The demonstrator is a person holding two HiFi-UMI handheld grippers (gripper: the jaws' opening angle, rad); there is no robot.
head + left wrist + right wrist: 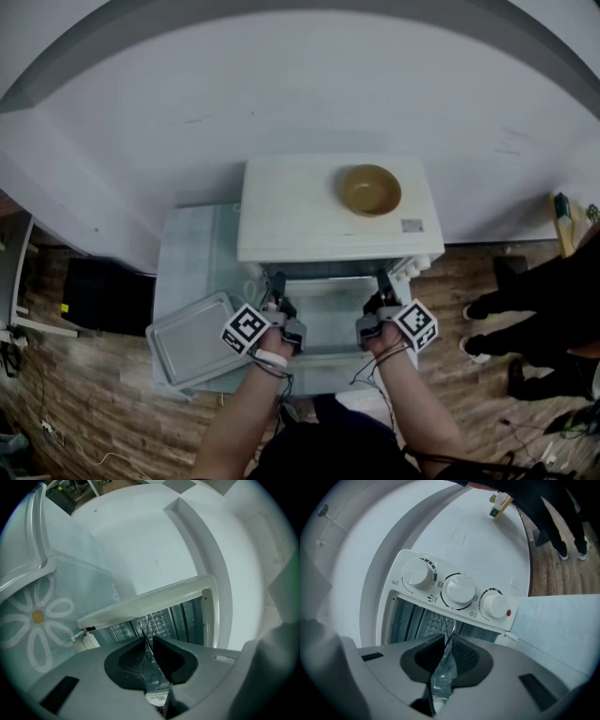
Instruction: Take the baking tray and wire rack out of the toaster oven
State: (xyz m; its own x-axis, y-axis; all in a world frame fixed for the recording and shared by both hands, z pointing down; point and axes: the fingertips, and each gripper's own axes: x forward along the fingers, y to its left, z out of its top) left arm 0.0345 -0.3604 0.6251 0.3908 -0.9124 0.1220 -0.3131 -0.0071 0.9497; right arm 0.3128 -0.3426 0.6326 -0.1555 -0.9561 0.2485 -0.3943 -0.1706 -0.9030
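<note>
A white toaster oven (328,216) stands with its door (328,333) folded down toward me. Both grippers reach into its mouth. My left gripper (278,298) is shut on a thin wire of the wire rack (151,620) at the rack's left front, the wire pinched between the dark pads (126,660). On the right side, my right gripper (382,292) is shut on the rack's front wire (447,623). The rest of the rack (436,620) lies inside the oven. The grey baking tray (192,337) rests on the table left of the oven.
A tan bowl (370,189) sits on the oven's top. Three white knobs (459,590) line the oven's right side. A pale daisy-print cloth (37,616) covers the small table. A person's dark legs and shoes (525,309) stand on the wooden floor at the right.
</note>
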